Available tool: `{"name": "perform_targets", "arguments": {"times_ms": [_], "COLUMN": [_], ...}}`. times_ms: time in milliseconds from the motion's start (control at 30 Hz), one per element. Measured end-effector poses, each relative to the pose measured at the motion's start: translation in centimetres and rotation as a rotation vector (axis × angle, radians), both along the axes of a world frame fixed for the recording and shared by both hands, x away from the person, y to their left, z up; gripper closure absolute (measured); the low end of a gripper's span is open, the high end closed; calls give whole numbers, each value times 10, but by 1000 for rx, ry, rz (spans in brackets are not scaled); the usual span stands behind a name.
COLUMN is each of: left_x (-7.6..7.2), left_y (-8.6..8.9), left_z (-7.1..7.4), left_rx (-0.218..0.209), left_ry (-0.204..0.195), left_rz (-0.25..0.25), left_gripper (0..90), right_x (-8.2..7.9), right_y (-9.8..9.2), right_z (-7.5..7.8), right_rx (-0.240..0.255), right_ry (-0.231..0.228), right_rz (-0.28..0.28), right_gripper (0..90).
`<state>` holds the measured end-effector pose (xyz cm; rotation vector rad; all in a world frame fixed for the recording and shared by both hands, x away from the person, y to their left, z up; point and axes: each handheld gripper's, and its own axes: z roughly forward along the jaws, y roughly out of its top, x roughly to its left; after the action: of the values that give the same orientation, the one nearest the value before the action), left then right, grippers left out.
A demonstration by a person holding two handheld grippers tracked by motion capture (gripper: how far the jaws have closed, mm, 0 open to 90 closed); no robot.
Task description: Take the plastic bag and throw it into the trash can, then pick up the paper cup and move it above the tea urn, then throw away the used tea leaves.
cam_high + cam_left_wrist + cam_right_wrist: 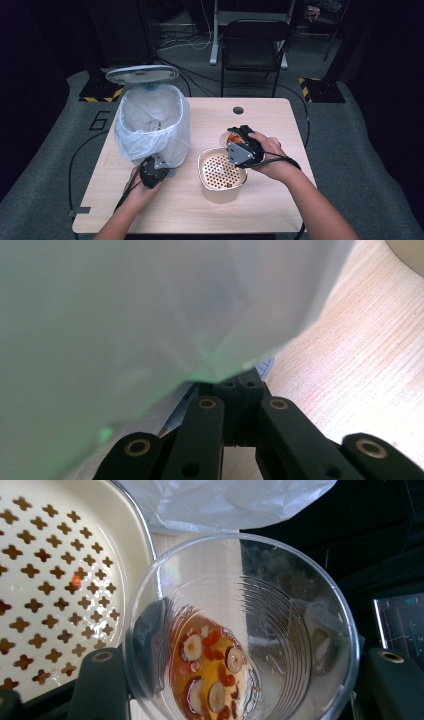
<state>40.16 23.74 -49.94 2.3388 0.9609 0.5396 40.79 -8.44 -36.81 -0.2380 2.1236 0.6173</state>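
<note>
1. On the surface (260, 200), by the white bin bag (150, 120), the left tongs (159, 164) are shut tight, holding nothing.
2. Beside the strainer bowl (220, 172), the right tongs (235, 134) are half open, gripping a clear cup (240, 630) with fruit bits in it.

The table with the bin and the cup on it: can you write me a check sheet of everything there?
Surface: light wooden table, bare at the near edge.
Job's things: clear cup holding amber liquid and slices; cream strainer bowl; bin lined with a white bag, lid up.
Clutter: nothing seen.
Grippers: right gripper shut on the cup beside the strainer; left gripper shut at the bag.
Cables: black ones trail from both grippers.
Surroundings: black chair, grey floor.
</note>
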Motion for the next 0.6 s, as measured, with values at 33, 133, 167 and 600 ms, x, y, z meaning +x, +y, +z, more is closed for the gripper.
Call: {"name": "perform_targets", "arguments": {"times_ms": [33, 133, 167, 600], "left_x": [0, 0, 0, 0], "left_y": [0, 0, 0, -1], "left_z": [-1, 1, 1, 0], "left_rx": [-5, 1, 4, 0], "left_ry": [-6, 7, 5, -6], "left_rz": [2, -3, -2, 6], "left_gripper": [900, 900, 900, 900], "right_x": [-1, -4, -5, -16], "right_y": [1, 3, 3, 15], "right_z": [0, 0, 0, -9], "right_rx": [-2, -27, -35, -232], "right_ry": [-3, -41, -51, -220], "right_rz": [4, 9, 8, 46], "right_gripper": [348, 349, 349, 351]}}
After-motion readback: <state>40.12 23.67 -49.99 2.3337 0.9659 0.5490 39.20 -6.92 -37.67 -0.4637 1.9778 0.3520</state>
